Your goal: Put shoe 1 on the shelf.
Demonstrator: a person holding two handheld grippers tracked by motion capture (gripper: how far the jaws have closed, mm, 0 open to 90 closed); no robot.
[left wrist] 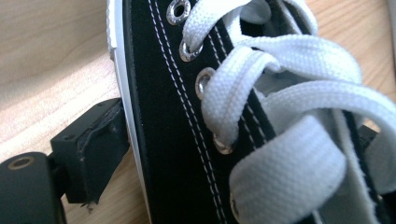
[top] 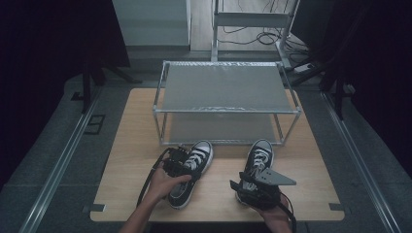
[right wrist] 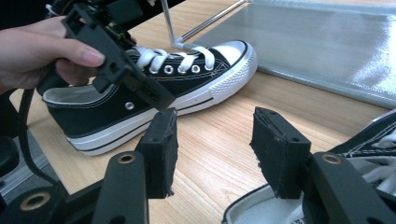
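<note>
Sneakers sit ahead of both tools on the wooden table (top: 131, 145), toes toward the wire shoe rack (top: 226, 104). Left gripper (top: 182, 162) straddles the left sneaker (top: 192, 172), jaws narrowed about its laced upper, apparently for lifting. Right gripper (right wrist: 212, 149) hovers half-open, empty, above the right sneaker (top: 257, 158). Dark curtains surround.

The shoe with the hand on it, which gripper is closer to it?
Left. The left gripper straddles the left shoe, jaws on either side of it. The right gripper is off to the side, over the right shoe.
</note>
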